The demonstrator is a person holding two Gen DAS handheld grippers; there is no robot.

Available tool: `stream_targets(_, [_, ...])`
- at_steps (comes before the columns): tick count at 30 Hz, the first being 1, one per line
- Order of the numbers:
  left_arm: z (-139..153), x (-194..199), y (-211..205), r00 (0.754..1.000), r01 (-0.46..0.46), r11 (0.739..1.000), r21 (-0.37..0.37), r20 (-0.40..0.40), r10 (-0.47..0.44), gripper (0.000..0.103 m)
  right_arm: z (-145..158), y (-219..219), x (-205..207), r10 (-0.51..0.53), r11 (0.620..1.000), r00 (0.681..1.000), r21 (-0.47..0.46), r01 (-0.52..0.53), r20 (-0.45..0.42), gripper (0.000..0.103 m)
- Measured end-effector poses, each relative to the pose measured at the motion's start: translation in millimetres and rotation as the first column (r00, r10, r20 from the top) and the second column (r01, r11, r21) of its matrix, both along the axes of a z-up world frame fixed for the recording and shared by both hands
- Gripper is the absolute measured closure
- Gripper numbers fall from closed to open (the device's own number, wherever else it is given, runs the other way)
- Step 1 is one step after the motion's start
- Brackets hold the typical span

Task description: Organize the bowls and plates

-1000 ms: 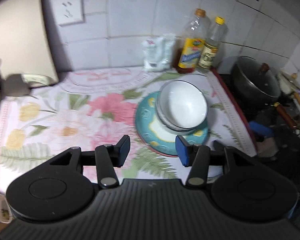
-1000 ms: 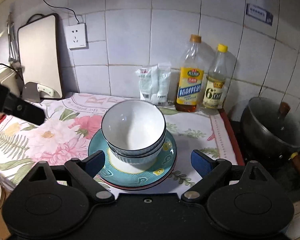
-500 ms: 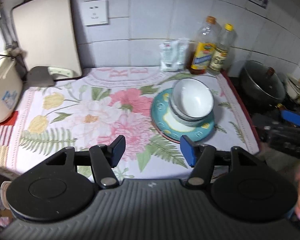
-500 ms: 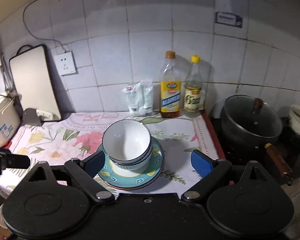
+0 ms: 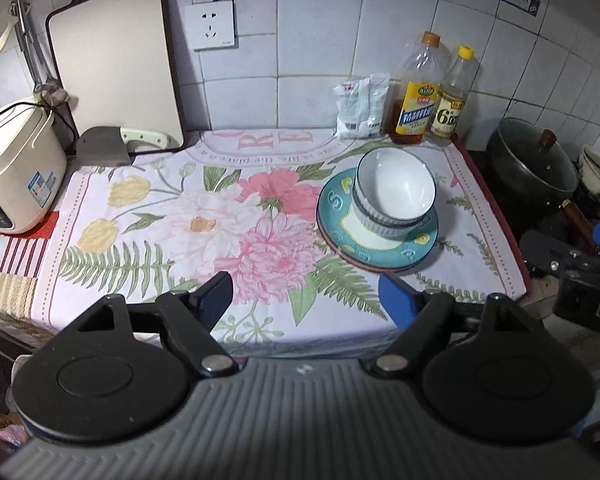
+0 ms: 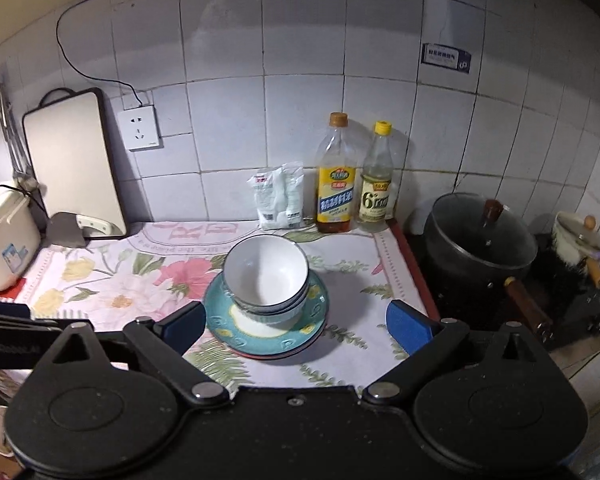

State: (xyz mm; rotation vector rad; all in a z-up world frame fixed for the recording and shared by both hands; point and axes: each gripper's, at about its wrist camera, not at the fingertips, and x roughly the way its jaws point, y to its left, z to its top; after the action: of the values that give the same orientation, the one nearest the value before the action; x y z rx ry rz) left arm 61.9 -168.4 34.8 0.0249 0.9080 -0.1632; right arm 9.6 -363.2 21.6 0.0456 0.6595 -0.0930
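Both my grippers empty, dishes stacked on the table

My left gripper [image 5: 305,298] fingers are opening wide on nothing; my right gripper [image 6: 296,326] fingers stand spread, empty. Beyond them, nested white bowls [image 6: 266,276] sit on stacked teal plates [image 6: 220,300] on the floral-clothed table [image 5: 160,220], near the oil bottles [image 6: 336,184].

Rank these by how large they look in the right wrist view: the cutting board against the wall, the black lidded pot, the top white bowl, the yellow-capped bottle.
1. White, dark-rimmed cutting board, though the black lidded pot looks close to it; I would not split them firmly.
2. White bowl with dark rim.
3. Clear yellow-capped bottle, narrowest.
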Motion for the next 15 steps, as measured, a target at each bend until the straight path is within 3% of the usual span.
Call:
stream_targets(5, [0, -8, 2, 1.000, -0.018, 0.999, 0.033, 0.003, 0.018, 0.017, -8, 8, -8, -0.020, 0.998, 1.000, -0.066, 0.018, -0.021, 0.004])
stream_targets(15, [3, -12, 7, 1.000, -0.025, 1.000, 0.013, -0.017, 0.025, 0.017, -5, 16, -15, -0.015, 0.997, 0.999, -0.073, 0.011, -0.044, 0.004])
